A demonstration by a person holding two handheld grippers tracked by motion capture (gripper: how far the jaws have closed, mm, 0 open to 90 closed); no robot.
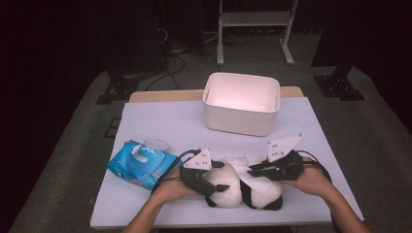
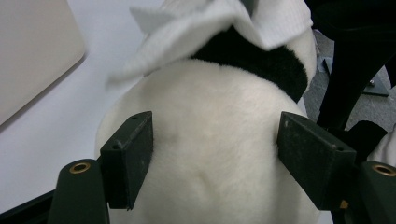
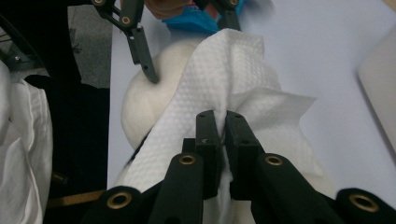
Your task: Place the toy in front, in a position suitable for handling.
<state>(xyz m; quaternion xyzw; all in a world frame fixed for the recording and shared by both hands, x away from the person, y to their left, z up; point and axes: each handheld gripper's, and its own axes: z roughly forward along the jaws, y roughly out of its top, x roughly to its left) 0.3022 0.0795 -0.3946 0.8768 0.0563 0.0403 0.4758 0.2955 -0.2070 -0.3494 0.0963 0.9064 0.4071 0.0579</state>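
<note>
Panda plush toy (image 1: 240, 189) lies at the lower centre of the high view, on the white table cover (image 1: 160, 121). Left gripper (image 1: 214, 187) has its jaws spread wide around the plush's white body, pads pressed into the fur on both sides. Right gripper (image 1: 252, 171) pinches a white wet wipe (image 3: 219, 70) draped over the plush, jaws nearly together. Blue wipes pack (image 1: 141, 165) lower left; white bin (image 1: 241, 104) upper centre.

High view above the table's (image 1: 160, 121) near edge, facing forward and down, both gripper views close in, facing each other across the shared plush panda (image 2: 210, 154), wipe (image 3: 215, 74) also common.
</note>
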